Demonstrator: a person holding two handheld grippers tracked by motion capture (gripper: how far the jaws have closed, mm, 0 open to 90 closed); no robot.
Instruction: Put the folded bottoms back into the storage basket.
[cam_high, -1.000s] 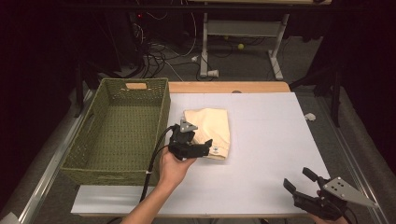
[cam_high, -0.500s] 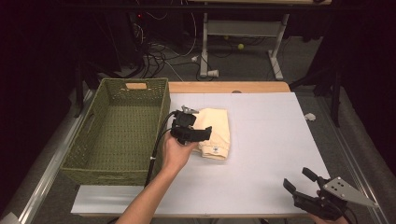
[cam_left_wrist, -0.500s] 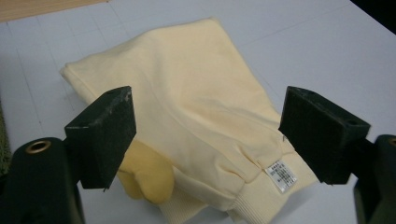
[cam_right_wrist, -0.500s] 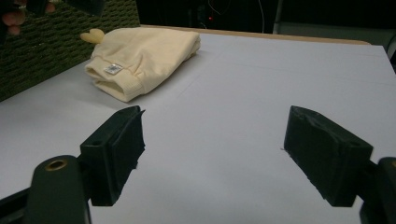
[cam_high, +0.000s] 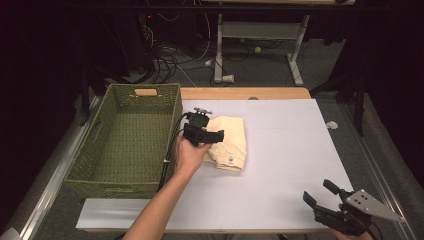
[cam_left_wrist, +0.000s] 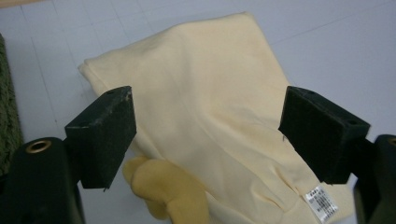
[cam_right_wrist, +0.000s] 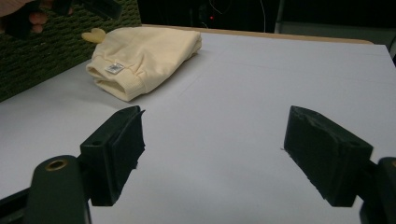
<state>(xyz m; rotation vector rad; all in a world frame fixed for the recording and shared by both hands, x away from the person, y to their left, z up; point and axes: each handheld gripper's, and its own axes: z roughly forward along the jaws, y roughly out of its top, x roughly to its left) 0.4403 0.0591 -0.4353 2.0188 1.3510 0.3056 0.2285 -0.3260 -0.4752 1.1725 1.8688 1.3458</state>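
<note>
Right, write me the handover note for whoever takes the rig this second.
Left tongs: open, jaws spread over the folded pale yellow cloth garment, nothing gripped.
Right tongs: open, empty, low over the white table top at the near right corner.
Garment lies flat on the table, just right of the green woven basket, label facing up.
Done: approach only. Left: probably close on the garment, lift it, place it in the basket.

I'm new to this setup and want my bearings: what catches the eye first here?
First, the folded pale yellow cloth on the white table, just right of the green woven basket. The left gripper hovers over it, fingers spread wide above the fabric. The right gripper waits open at the table's near right corner.
</note>
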